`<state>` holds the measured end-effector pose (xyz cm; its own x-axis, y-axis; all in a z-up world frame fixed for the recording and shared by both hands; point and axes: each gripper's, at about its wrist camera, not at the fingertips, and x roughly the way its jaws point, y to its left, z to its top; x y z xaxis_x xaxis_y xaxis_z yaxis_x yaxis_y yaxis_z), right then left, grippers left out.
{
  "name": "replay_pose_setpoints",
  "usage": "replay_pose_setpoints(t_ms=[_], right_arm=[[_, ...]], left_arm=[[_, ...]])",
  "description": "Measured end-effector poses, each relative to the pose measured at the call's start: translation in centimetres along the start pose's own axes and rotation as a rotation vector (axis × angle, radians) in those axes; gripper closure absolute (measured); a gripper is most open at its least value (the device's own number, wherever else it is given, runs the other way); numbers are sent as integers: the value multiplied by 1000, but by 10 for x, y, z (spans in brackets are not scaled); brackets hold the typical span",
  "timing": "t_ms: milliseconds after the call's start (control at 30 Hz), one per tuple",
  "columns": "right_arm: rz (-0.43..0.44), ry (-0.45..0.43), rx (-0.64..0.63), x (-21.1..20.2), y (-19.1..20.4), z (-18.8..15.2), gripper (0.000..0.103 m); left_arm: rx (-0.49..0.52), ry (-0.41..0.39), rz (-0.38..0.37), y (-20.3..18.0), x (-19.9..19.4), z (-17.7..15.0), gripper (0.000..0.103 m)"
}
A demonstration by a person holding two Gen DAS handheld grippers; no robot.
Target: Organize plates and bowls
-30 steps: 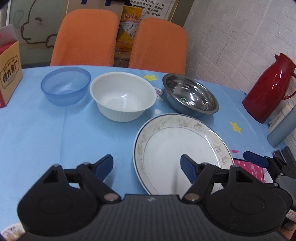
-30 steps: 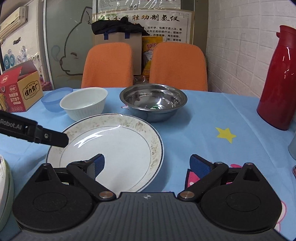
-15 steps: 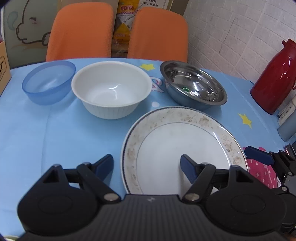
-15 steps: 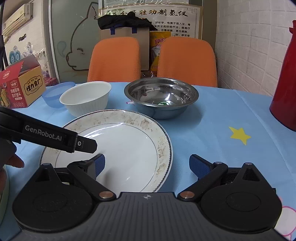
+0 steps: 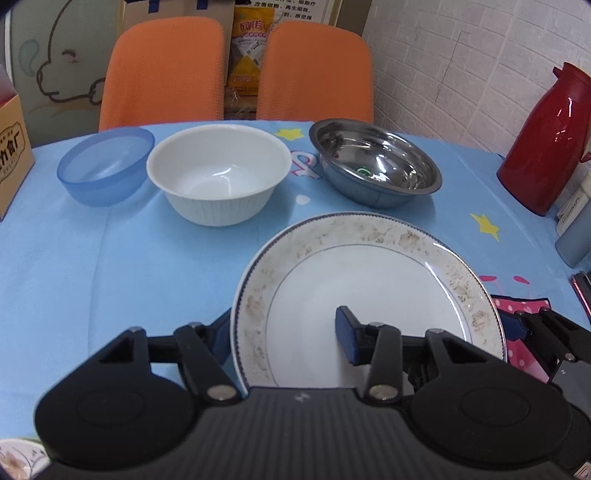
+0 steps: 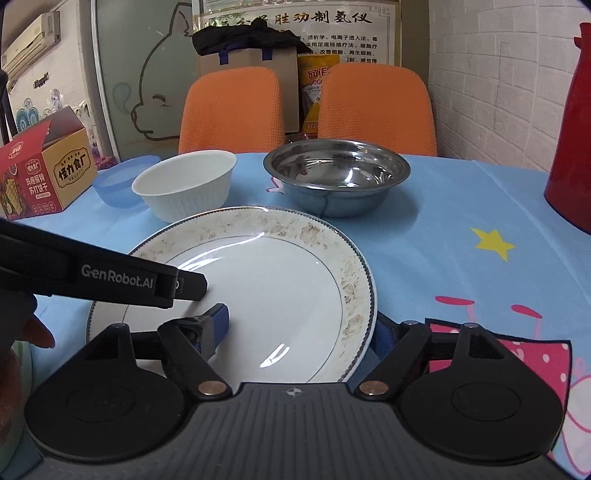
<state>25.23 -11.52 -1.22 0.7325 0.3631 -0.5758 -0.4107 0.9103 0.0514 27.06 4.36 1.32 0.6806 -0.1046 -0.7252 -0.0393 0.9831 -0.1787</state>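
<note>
A dining corner in a home or small canteen. The table (image 6: 461, 206) wears a blue cartoon cloth with stars. Two orange chairs (image 6: 232, 107) stand at upper centre, before a white brick wall (image 6: 491, 74) at upper right. A red thermos (image 5: 546, 136) sits at right, a snack box (image 6: 40, 166) at left, and a Chinese-language poster (image 6: 295, 22) hangs at top.

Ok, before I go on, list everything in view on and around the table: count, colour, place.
plate: 1, white, speckled rim, nearest, between both grippers
white bowl: 1, behind plate, middle
blue bowl: 1, translucent, left of white bowl
steel bowl: 1, silver, right of white bowl
thermos: 1, red, far right
box: 1, red and yellow, far left
chairs: 2, orange, behind table
tablecloth: 1, light blue
left gripper: open, straddling plate's left rim
right gripper: open, straddling plate's right rim
</note>
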Motion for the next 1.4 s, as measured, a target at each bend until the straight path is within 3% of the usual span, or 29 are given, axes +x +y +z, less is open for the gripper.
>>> replay_pose_setpoints(t_ms=[400,800,967,1200,1400], right_arm=[[23,-99,-27,-75,51,-13,0],[178,-112,-123,-93,141,-26,0],[228,-72,-154,-91,167,-40,0],[226,-46,-169,-85,176,-49,0],[206,-39,-204,-84,179,-52,0]], left_arm=[[-42,-105,-10,18,-90,-35,59],[-144,-174,116,94,-170,-88,58],[-180,-165,164,120,-179,-113,58],[-214,-169,133,130,-178,-129,57],[-238,-168,83,134,-174,-133,49]])
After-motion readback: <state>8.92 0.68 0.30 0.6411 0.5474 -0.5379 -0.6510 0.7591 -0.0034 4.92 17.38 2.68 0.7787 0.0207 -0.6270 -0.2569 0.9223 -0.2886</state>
